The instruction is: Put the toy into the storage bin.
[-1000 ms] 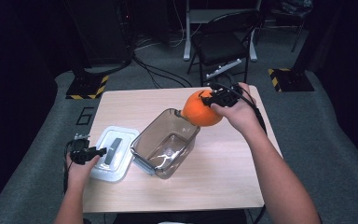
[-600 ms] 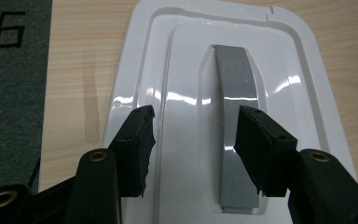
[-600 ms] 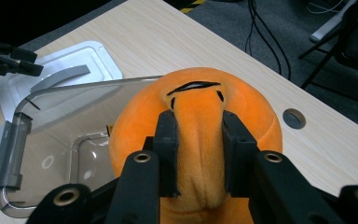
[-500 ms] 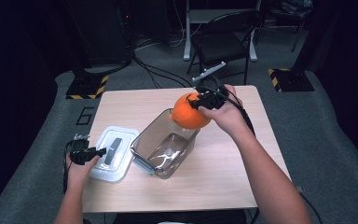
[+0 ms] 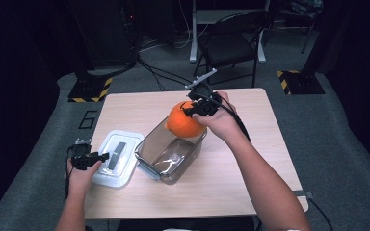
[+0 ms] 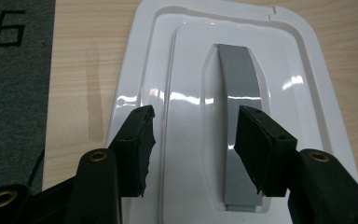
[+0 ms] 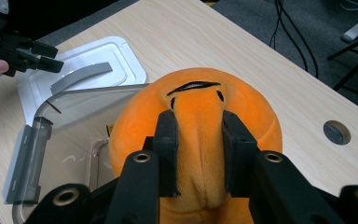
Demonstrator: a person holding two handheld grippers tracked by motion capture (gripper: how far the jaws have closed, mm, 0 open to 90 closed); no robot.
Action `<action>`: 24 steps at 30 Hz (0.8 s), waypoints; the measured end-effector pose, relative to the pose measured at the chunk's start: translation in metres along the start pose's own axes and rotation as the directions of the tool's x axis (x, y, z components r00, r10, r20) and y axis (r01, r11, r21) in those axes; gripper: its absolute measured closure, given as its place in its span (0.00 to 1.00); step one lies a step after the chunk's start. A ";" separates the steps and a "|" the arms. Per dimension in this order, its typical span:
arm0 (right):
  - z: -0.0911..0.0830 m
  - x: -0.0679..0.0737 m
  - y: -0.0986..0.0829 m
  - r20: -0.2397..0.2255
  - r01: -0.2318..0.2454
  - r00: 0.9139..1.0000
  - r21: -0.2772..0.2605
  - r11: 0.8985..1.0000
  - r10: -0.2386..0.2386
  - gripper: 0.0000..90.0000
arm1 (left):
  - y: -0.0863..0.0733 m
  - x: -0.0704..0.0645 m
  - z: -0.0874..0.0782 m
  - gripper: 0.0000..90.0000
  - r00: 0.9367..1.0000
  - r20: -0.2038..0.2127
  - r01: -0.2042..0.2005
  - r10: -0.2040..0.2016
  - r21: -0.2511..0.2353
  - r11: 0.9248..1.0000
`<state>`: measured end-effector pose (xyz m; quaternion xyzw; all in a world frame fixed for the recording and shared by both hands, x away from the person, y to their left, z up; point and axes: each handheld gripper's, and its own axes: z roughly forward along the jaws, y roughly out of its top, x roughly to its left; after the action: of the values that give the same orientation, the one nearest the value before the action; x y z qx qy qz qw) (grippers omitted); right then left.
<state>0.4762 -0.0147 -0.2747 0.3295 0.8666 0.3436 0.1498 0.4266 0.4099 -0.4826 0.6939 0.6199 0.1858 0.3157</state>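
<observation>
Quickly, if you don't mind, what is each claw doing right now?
Left claw: open above the white lid.
Right claw: closed on the orange plush toy.

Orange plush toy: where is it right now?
In the high view the orange plush toy is pinched in the right gripper, held above the far end of the clear container near the table's middle, right of the white lid.

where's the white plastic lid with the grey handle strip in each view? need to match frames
High view: white plastic lid with the grey handle strip lies flat at lower left of the table, beside the clear plastic container, under the left gripper.
Left gripper view: lid spans the centre, below the open jaws.
Right gripper view: lid at upper left, behind the container's rim.
Shared landmark: the grey handle strip.
</observation>
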 end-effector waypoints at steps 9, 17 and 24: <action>0.019 0.002 -0.004 -0.014 -0.018 1.000 0.012 1.000 0.018 0.79 | -0.001 0.001 0.000 0.52 1.000 -0.002 0.001 -0.001 0.001 1.000; 0.033 0.005 -0.007 -0.027 -0.024 0.999 0.027 0.999 0.024 0.79 | -0.001 0.001 0.000 0.52 1.000 -0.002 0.001 -0.001 0.002 1.000; 0.042 0.008 -0.008 -0.023 -0.009 1.000 0.029 1.000 0.009 0.79 | -0.001 0.001 0.000 0.52 1.000 -0.003 0.002 -0.002 0.004 1.000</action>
<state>0.4871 0.0073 -0.3104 0.3316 0.8717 0.3353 0.1335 0.4259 0.4110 -0.4834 0.6934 0.6216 0.1855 0.3136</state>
